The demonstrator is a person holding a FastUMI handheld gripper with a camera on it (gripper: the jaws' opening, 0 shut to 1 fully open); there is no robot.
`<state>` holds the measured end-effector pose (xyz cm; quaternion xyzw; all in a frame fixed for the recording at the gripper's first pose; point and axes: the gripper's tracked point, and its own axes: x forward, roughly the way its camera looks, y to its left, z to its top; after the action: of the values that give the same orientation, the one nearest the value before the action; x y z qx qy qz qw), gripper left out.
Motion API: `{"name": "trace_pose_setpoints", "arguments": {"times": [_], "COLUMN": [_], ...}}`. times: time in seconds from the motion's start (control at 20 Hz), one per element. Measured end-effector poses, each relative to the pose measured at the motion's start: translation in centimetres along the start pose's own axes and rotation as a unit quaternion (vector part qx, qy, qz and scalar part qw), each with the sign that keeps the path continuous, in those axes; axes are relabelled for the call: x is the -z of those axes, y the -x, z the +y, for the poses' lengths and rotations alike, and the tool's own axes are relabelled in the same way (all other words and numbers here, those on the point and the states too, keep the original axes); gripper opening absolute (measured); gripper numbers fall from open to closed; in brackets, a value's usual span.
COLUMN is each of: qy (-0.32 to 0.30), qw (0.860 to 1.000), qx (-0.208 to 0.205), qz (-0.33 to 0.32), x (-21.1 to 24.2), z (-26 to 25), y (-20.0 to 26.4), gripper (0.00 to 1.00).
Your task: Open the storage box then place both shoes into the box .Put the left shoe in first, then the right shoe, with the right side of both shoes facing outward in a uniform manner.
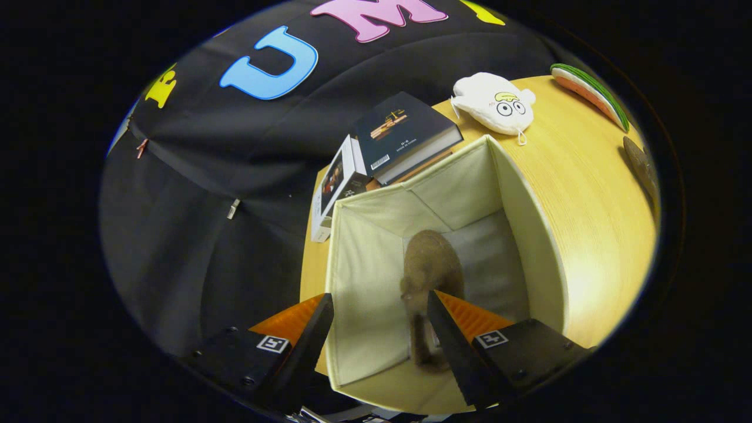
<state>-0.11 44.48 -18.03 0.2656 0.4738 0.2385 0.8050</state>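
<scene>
one brown shoe in open box, hand-held gripper spread above

The wooden bench carries an open cream fabric storage box, stacked books, a white plush toy and a watermelon-slice toy.

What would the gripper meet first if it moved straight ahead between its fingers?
Probably the brown shoe inside the open storage box; the open gripper points down into it, though depth is unclear.
</scene>
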Motion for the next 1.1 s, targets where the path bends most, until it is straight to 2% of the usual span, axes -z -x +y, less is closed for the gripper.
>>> {"name": "trace_pose_setpoints", "arguments": {"times": [0.3,0.45,0.55,0.7,1.1], "qy": [0.047,0.105,0.133,0.146,0.182], "qw": [0.997,0.988,0.978,0.967,0.942], "qx": [-0.008,0.008,0.026,0.056,0.181], "qz": [-0.06,-0.11,-0.16,-0.2,-0.219], "x": [-3.3,-6.0,-9.0,-12.4,-16.0], "z": [-0.9,-3.4,-5.7,-10.3,-28.2], "y": [6.0,10.4,13.6,18.6,26.5], "gripper": [0.98,0.98,0.98,0.98,0.98]}}
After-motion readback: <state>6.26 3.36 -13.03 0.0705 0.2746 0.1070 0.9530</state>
